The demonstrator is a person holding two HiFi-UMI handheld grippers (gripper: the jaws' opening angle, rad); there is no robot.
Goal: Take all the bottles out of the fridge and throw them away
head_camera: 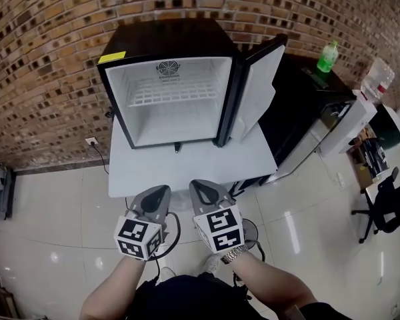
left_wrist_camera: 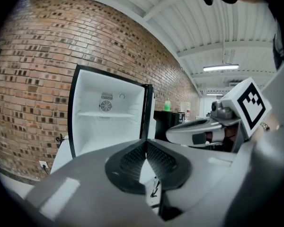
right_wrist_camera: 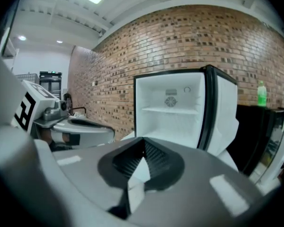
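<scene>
The small black fridge (head_camera: 113, 45) stands open on a white table (head_camera: 187, 165), its door (head_camera: 260, 85) swung to the right. Its white inside (left_wrist_camera: 106, 122) holds one wire shelf and no bottles that I can see. A green bottle (head_camera: 327, 57) stands on the black cabinet right of the fridge, also visible as a green bottle (right_wrist_camera: 261, 93) in the right gripper view. My left gripper (head_camera: 161, 193) and right gripper (head_camera: 199, 187) hang side by side before the table's front edge. Both are shut with nothing between the jaws, seen on the left gripper (left_wrist_camera: 145, 143) and right gripper (right_wrist_camera: 143, 141).
A brick wall (head_camera: 47, 59) runs behind the fridge. The black cabinet (head_camera: 300, 105) with a glass door sits to the right, then white furniture (head_camera: 350, 122) and an office chair (head_camera: 387, 209). A cable and socket (head_camera: 92, 141) are low on the wall at left. Pale tiled floor surrounds the table.
</scene>
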